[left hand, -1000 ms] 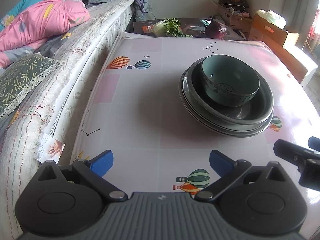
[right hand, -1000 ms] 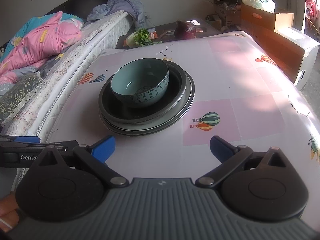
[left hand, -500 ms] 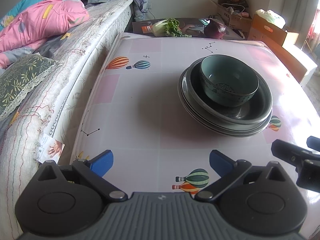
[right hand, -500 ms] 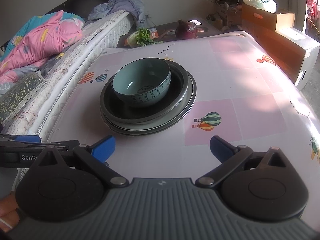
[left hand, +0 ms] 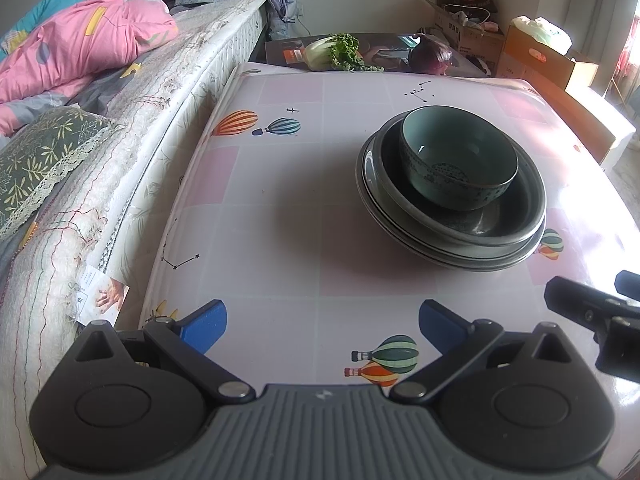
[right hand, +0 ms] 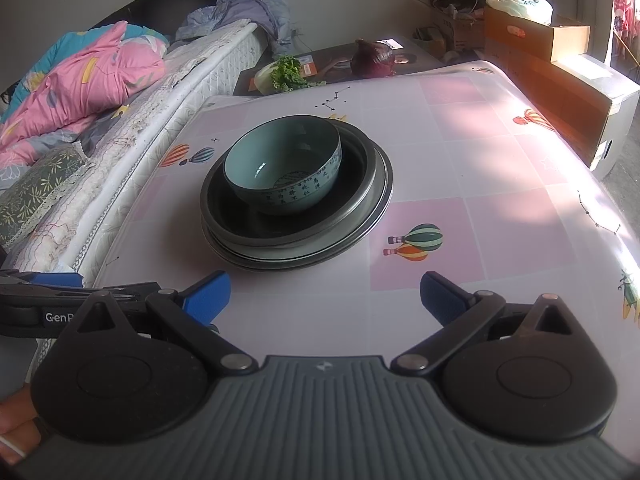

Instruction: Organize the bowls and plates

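One white-quilted mattress (left hand: pixel 132 128) along the left, bearing one pink-and-blue patterned quilt (left hand: pixel 80 40) and one dark green leaf-print cushion (left hand: pixel 36 160). One table covered in a glossy pink-and-white checked cloth with balloon prints (left hand: pixel 280 208), just beside the mattress. On its right-centre, one stack of dark grey round glazed plates (left hand: pixel 452 220); three rims appear to show, though the exact count is hard to tell, the uppermost being deeper and dish-like. One teal ceramic bowl with a patterned band (left hand: pixel 458 160) sits upright inside the top plate, toward its far-left side in the left view. Beyond the far edge, one leafy green vegetable (left hand: pixel 336 54) and one purple rounded item (left hand: pixel 432 54) on a dark low surface; several brown cardboard boxes (right hand: pixel 536 40) at far right. One left gripper (left hand: pixel 322 322), blue-tipped fingers spread wide, nothing between them, near the stack but well short of it. One right gripper (right hand: pixel 324 296), likewise spread and empty, facing the stack from the near side. Judged state: crockery already nested, no piece in hand. Handling note: should the bowl need centring, pinch its rim squarely and lift straight up; glazed surfaces probably slide, and a sideways drag could shift the plates beneath.
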